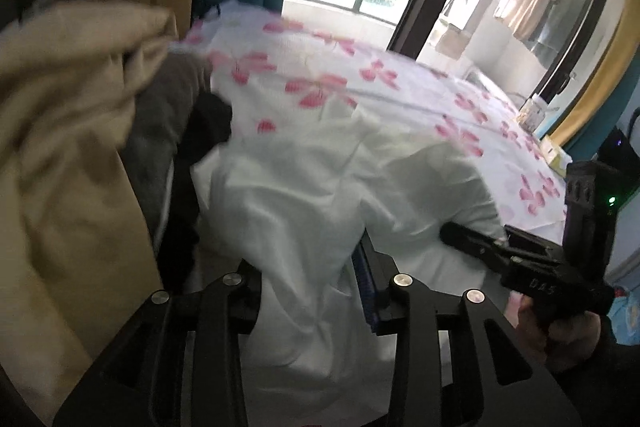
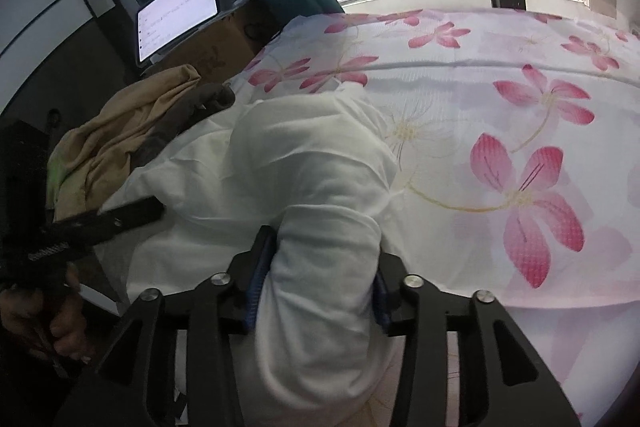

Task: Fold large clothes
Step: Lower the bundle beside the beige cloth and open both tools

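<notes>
Both the left gripper (image 1: pixel 310 291) and right gripper (image 2: pixel 316 287) straddle the white garment (image 2: pixel 304 163) at the bed (image 2: pixel 520 75) edge, jaws released, floral sheet bare beyond.

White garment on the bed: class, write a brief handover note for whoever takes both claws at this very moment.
Left claw: the white garment lies between its jaws; whether they pinch it cannot be told.
Right claw: the same garment is bunched between its jaws; the grip is likewise unclear.
Garment: a rumpled, doubled-over mound at the near edge of the floral sheet.
Done: a rough fold only.
Left: smooth and finish it, then fold the tan garment and grey garment heaped beside it.
</notes>
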{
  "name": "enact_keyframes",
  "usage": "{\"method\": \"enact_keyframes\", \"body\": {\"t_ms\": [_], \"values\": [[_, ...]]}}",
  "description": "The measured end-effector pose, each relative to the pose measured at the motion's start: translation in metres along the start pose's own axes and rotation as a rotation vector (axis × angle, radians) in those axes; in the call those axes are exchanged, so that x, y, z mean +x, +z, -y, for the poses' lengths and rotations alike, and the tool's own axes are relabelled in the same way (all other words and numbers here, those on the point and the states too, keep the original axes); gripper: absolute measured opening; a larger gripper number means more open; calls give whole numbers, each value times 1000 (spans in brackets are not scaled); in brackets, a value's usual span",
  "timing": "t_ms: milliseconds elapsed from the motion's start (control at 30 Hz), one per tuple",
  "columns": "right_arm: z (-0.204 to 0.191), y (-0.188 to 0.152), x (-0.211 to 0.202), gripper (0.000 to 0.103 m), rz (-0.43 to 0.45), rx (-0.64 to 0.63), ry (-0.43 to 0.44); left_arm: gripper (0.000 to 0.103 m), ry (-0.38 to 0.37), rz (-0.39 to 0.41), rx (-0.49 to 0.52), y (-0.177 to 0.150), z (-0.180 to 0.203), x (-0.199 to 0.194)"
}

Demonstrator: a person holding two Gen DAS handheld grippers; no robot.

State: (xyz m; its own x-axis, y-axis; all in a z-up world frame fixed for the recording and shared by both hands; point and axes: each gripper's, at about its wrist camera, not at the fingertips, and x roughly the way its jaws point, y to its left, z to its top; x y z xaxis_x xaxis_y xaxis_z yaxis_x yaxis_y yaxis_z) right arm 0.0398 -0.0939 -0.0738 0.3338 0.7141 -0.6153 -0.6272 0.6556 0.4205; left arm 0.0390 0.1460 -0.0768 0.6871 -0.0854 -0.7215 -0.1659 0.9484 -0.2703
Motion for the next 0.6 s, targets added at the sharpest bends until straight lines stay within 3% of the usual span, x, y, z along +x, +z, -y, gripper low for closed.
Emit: {"method": "enact_keyframes", "body": {"t_ms": [133,367,600], "values": [[0,8,-14,61,41,-19,-32,39,17,26,7,9,2,-6],[11,27,-30,66,76,21,-32,39,15,30,7,16,5,-5],[19,38,-28,66,96,46,-52,39,104,-12,-10,15,-15,13]]}}
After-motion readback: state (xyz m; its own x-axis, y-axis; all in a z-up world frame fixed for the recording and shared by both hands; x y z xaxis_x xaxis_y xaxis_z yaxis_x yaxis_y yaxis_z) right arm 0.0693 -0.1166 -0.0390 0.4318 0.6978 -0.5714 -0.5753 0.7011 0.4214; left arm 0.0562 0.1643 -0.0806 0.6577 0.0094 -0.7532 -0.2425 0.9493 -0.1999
